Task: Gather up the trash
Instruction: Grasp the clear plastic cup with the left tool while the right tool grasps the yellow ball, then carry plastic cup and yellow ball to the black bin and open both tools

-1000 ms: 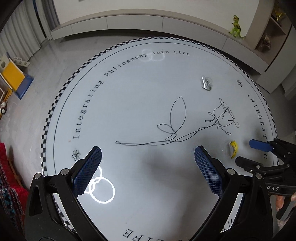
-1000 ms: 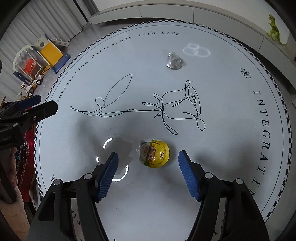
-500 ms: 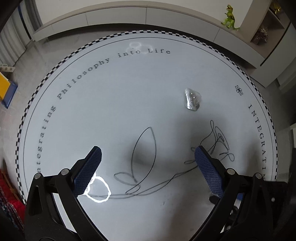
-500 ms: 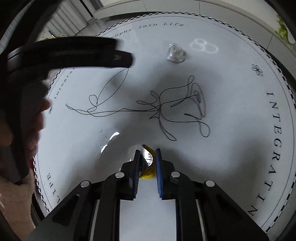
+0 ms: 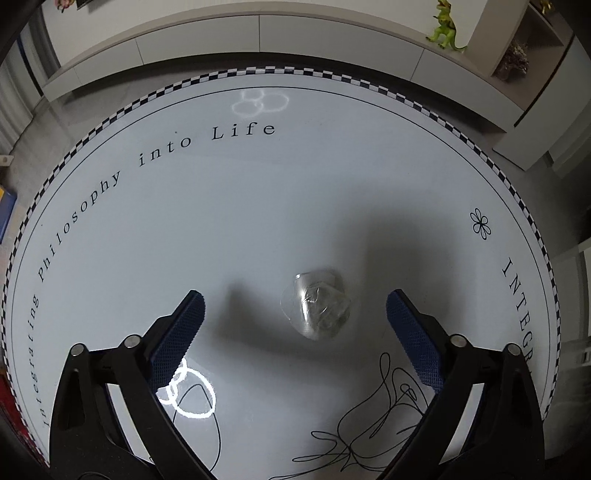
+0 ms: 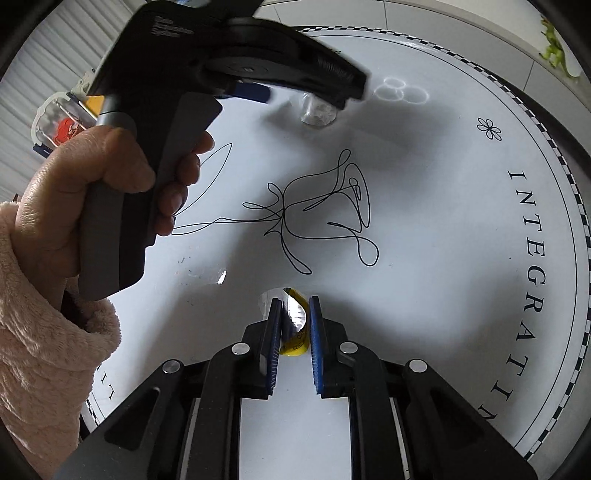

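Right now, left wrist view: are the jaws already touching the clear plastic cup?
No. The clear plastic cup lies on the table between the closing jaws of the left gripper, with gaps on both sides.

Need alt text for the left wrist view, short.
The left gripper, blue-padded jaws closing but still wide apart, hangs over a crumpled clear plastic wrapper that lies between them, untouched, on a round white table with a checkered rim and black lettering. A green toy dinosaur stands on a ledge behind.

Left claw (image 5: 295,317): black angular frame, blue dimpled pads (image 5: 177,339), silver round screws on each finger. Right claw (image 6: 293,332): same build. Grey-and-black pistol-style handle (image 6: 122,206); the hand (image 6: 85,192) around it wears a fluffy pale pink sleeve (image 6: 40,354).
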Tool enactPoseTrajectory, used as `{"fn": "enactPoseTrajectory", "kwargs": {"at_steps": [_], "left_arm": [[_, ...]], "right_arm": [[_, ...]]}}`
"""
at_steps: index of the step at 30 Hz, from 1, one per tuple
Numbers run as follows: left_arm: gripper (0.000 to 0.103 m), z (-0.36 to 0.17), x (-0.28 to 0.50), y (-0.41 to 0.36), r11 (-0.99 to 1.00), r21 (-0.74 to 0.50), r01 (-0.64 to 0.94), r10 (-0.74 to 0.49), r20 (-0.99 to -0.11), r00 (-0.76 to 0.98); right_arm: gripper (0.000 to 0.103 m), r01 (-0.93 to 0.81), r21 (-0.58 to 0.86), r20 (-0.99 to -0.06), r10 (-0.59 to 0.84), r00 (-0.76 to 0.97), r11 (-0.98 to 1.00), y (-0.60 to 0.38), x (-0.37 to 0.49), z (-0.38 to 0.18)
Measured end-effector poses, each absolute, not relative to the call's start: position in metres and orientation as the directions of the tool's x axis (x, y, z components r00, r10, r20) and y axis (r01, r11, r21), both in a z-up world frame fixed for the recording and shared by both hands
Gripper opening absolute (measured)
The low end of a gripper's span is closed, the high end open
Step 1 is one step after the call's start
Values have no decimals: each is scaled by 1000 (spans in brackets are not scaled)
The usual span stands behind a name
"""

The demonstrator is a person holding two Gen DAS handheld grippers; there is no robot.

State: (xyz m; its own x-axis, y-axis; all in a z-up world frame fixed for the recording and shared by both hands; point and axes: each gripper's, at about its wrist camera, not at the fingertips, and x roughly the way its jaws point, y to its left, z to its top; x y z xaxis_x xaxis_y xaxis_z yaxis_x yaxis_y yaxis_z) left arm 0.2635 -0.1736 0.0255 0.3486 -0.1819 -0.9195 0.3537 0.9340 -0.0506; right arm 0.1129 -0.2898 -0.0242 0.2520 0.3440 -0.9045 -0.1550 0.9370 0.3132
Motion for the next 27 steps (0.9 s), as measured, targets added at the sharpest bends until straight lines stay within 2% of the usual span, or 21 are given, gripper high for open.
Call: {"fn": "enactPoseTrajectory", "kwargs": {"at_steps": [2, 4, 8, 12, 27], "left_arm": [[33, 18, 263, -178, 928, -35, 371, -164, -932, 323], [28, 17, 257, -181, 926, 2, 378, -138, -929, 344], [26, 19, 254, -171, 931, -53, 361, -182, -924, 336], [25, 37, 233, -150, 926, -56, 373, -200, -912, 359], [25, 98, 134, -21, 963, -18, 270, -147, -872, 467]], "right_arm": [[16, -150, 315, -904, 344, 255, 937, -290, 112, -24], [16, -153, 311, -904, 342, 257, 938, -290, 109, -23], [16, -166, 309, -902, 344, 263, 936, -288, 114, -16], [16, -193, 306, -895, 351, 275, 932, -274, 104, -6], [16, -339, 284, -874, 387, 295, 897, -182, 57, 42]]}}
